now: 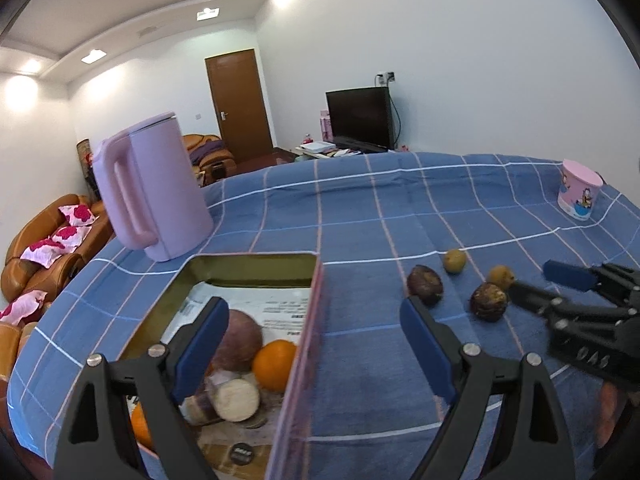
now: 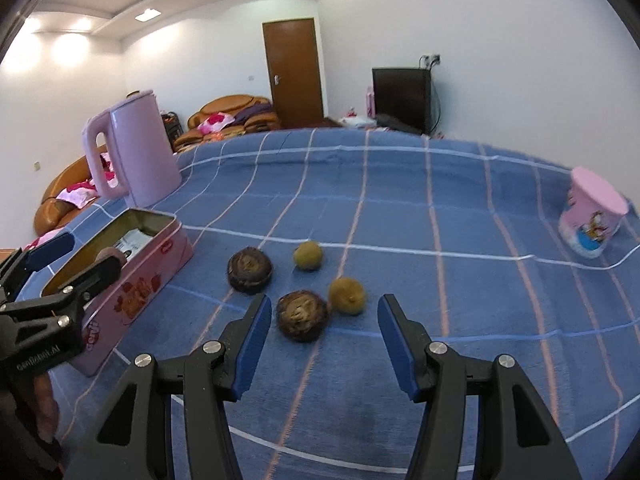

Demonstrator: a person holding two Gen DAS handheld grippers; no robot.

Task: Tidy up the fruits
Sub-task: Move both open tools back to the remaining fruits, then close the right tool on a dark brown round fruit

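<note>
Nothing legible (tin [image 2: 132, 280] lettering blurred)

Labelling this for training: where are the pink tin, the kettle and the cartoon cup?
pink tin [image 2: 140, 288], right wrist view, long side wall
kettle [image 1: 160, 184], left wrist view, body
cartoon cup [image 2: 592, 216], right wrist view, side

My right gripper [image 2: 320, 334] is open, with nothing between its blue pads. Just past them, four fruits lie on the blue cloth [image 2: 400, 208]. A dark fruit [image 2: 303, 315] touches a yellow fruit [image 2: 347, 295]. Another dark one [image 2: 250, 269] and another yellow one [image 2: 307, 255] sit a bit farther back. At the left, my other gripper [image 2: 76, 256] is over an open pink tin [image 2: 140, 280]. Behind the tin stands a pink kettle [image 2: 132, 156]. A pink cup [image 2: 592, 216] stands far right.
</note>
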